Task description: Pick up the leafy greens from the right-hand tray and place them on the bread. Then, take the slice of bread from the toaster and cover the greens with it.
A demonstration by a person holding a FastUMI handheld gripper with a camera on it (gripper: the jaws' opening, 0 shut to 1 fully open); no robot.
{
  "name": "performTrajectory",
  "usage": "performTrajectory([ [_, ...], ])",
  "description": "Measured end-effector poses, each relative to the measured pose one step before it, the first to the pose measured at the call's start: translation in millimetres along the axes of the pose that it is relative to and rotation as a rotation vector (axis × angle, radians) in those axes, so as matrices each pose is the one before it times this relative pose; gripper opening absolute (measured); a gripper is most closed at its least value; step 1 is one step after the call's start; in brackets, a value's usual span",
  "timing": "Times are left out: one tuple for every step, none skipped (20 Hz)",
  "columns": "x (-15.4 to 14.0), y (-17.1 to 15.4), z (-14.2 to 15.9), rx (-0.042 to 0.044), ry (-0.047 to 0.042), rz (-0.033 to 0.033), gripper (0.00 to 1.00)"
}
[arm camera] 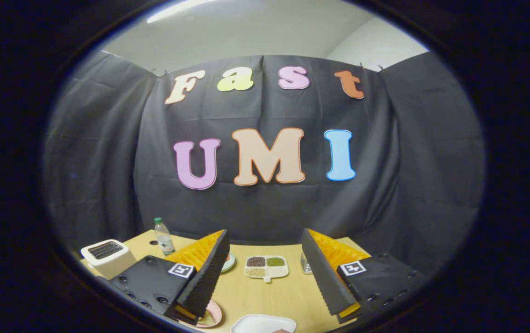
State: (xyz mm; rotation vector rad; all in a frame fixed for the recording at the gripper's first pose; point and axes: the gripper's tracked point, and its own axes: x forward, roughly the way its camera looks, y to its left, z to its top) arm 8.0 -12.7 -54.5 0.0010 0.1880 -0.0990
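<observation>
Aloft, tongs (265, 277) agape above table (265, 291).

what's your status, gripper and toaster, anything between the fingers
Gripper open, holding nothing, high over the table. Toaster off to the left beyond the fingers, untouched. Divided dish ahead between the fingers; nothing blocking.

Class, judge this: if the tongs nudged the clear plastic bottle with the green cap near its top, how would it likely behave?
The clear plastic bottle with the green cap stands tall and narrow, so it probably tips. Lying down, its round body may roll. The tongs are open, short of it.
</observation>
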Motion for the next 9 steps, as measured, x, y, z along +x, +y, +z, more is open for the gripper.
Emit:
performTrajectory([
  [0.41, -1.57, 3.79, -0.00930, -0.00932, -0.00789, 0.98],
  [0.07, -0.19, 2.11, -0.00913, -0.00427, 0.00062, 0.98],
  [-0.32, 1.02, 3.39, -0.00603, -0.00761, 0.00417, 0.98],
  [-0.65, 0.52, 2.71, -0.00169, -0.00486, 0.00520, 0.98],
  [-1.18, 2.29, 3.89, 0.00113, -0.01067, 0.00974, 0.98],
  [-1.90, 1.57, 4.56, 0.00106, -0.01317, 0.00811, 0.98],
  [-0.55, 1.39, 3.40, -0.00140, -0.01000, 0.00320, 0.98],
  [-0.26, 1.18, 1.16, -0.00203, -0.00627, 0.00512, 0.98],
  [-1.37, 0.98, 1.26, -0.00255, -0.00228, 0.00109, 0.98],
])
